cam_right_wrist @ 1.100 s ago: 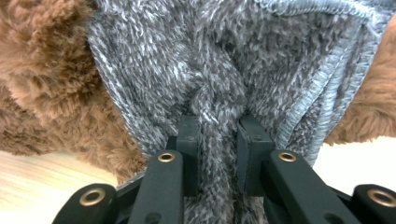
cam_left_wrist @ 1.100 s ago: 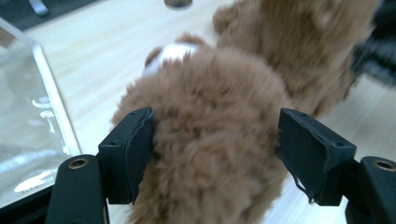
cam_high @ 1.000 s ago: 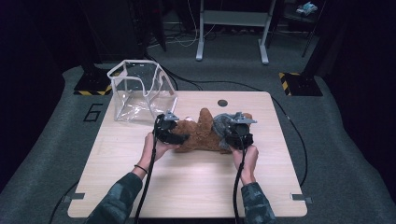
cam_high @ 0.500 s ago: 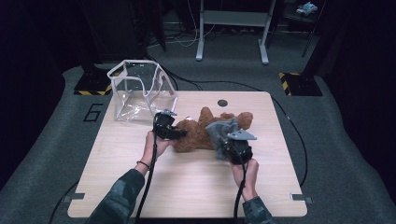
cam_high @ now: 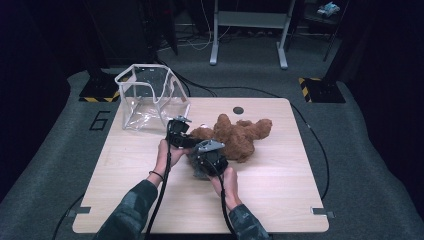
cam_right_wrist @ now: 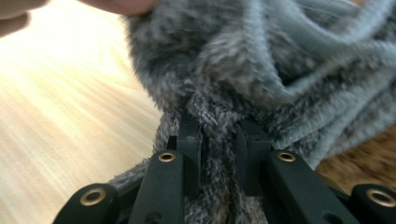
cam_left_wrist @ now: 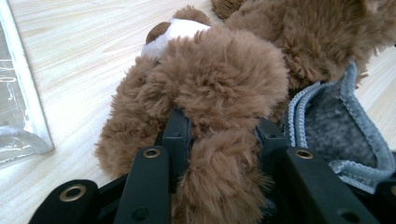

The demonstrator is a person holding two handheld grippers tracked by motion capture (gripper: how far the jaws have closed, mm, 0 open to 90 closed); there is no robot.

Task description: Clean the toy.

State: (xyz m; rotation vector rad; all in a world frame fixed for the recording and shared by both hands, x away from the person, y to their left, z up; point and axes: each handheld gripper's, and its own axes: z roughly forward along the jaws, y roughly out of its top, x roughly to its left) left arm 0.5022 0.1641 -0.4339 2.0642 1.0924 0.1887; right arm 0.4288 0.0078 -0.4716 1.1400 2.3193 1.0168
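My left gripper point(cam_left_wrist: 219, 140) pinching the brown teddy bear's point(cam_high: 240, 137) furry limb, bear lying mid-table point(cam_high: 280, 190) beside a clear box point(cam_high: 150, 97), my right gripper point(cam_right_wrist: 219, 140) clamped on its grey cloth point(cam_right_wrist: 261, 60).

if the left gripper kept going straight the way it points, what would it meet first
The left gripper is already clamped on the teddy bear, so more of its brown fur comes first; beyond that, probably bare table, though depth is unclear.
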